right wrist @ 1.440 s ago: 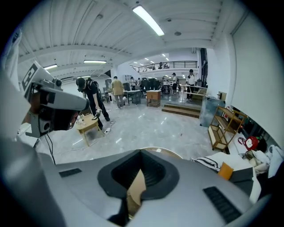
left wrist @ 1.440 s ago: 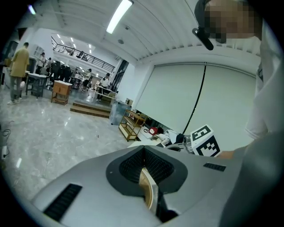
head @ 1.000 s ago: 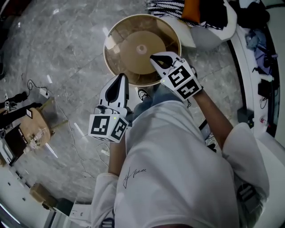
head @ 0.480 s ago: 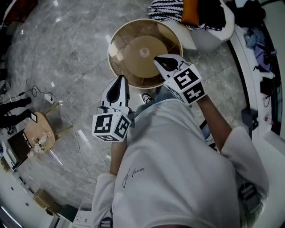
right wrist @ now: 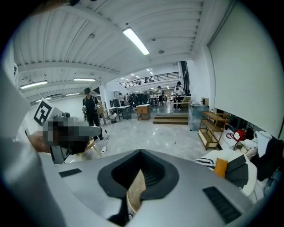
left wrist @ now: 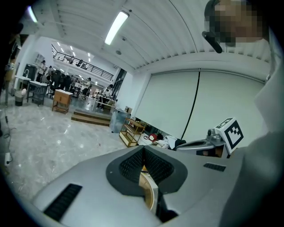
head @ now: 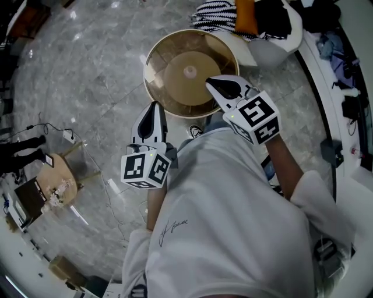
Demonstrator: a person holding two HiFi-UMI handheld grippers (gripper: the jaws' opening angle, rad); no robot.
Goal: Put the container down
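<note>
A round, tan, see-through container [head: 175, 70] hangs above the marble floor in front of the person. My left gripper [head: 155, 107] grips its near left rim, and my right gripper [head: 214, 82] grips its near right rim. In the left gripper view a strip of the tan rim [left wrist: 150, 195] is pinched between the dark pads of the left gripper [left wrist: 143, 167]. The right gripper view shows the same thing: a tan rim piece [right wrist: 134, 195] stands between the closed jaws of the right gripper [right wrist: 140, 172]. The person's white shirt hides the floor under the near rim.
A white armchair [head: 274, 46] with a striped cloth [head: 215, 13] and an orange cushion [head: 247, 16] stands just behind the container. A small wooden stool [head: 57, 177] and cables [head: 52, 131] lie on the floor at left. A white counter [head: 344, 87] runs along the right.
Both grippers have risen with the container still held between them. The right gripper now shows larger and further right in the head view.
</note>
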